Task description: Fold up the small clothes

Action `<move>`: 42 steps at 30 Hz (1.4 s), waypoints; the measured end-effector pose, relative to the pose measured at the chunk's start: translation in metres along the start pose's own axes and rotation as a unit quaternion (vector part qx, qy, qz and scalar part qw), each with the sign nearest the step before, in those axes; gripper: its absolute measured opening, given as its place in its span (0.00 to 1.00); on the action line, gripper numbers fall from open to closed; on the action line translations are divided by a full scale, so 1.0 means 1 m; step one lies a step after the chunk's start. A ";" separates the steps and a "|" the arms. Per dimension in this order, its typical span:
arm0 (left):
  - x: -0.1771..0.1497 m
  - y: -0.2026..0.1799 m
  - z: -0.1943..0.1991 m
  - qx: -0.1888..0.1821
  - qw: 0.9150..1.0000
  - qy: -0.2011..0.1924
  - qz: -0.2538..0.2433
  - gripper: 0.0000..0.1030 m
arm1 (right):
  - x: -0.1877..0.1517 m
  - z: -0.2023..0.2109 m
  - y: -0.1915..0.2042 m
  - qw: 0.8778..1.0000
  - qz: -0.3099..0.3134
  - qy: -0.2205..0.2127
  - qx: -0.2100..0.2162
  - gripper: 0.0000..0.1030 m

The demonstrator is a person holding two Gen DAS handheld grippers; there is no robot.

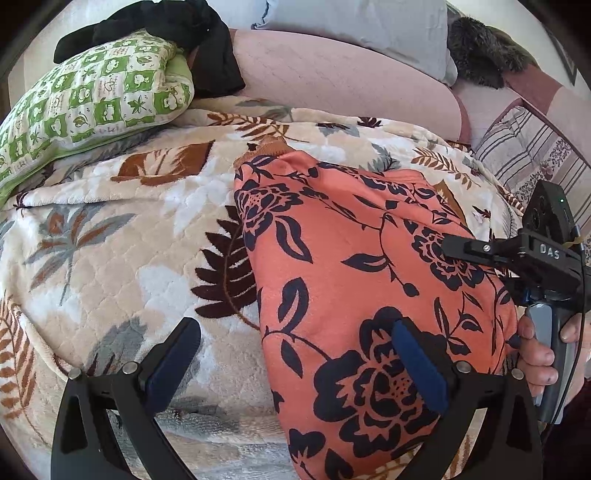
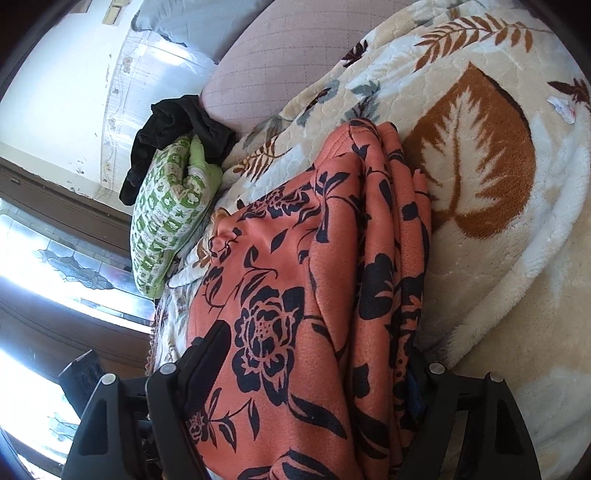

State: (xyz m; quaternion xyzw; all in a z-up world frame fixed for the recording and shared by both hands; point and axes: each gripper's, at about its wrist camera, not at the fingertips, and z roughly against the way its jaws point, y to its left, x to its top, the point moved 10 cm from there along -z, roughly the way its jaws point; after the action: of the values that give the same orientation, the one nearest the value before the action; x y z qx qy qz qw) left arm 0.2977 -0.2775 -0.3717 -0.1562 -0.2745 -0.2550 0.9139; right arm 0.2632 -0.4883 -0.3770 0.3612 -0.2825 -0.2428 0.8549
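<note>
Nearest to us in the left wrist view, our left tool (image 1: 297, 363) stands with its two jaws wide apart: one blue-padded finger (image 1: 415, 363) lies on top of the orange floral garment (image 1: 369, 280), the other finger (image 1: 173, 363) rests over the leaf-print blanket (image 1: 110, 236), and nothing is pinched between them. We count one garment, folded into a thick bundle on the bed, its near end running out of the bottom of the frame.

In the right wrist view our right tool (image 2: 317, 369) straddles that same garment (image 2: 295, 295). We see the left finger (image 2: 207, 354) against the cloth, while the other finger is almost wholly hidden behind the stacked folds, so we cannot tell whether the pads press on the fabric. At least four layered fold edges show along the garment's right side.

From the left wrist view, the right tool's body (image 1: 532, 251) enters at the frame's right edge, with one hand (image 1: 535, 354) on its grey handle, partly cut off.

Farther back we count one green-and-white checked pillow (image 1: 92, 99), one black cloth (image 1: 192, 37) heaped on it, one pink cushion (image 1: 332, 74), one pale blue pillow (image 1: 369, 26), and a dark furry thing (image 1: 480, 55) that we cannot make out.
</note>
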 end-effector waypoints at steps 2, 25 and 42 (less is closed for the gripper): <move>0.000 -0.001 -0.001 -0.004 1.000 0.002 0.001 1.00 | -0.002 -0.007 -0.006 1.000 -0.005 0.005 -0.013 0.64; 0.002 -0.013 -0.023 -0.064 0.996 0.036 0.044 1.00 | -0.002 -0.010 -0.007 1.000 0.005 -0.016 -0.012 0.45; 0.002 -0.024 -0.024 -0.072 0.996 0.032 0.029 0.81 | -0.003 -0.008 -0.010 1.000 -0.005 -0.018 -0.005 0.45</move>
State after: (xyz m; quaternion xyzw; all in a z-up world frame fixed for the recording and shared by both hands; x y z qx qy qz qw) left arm 0.2960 -0.3087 -0.3857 -0.2208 -0.2213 -0.2525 0.9157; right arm 0.2644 -0.4883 -0.3901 0.3539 -0.2947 -0.2553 0.8501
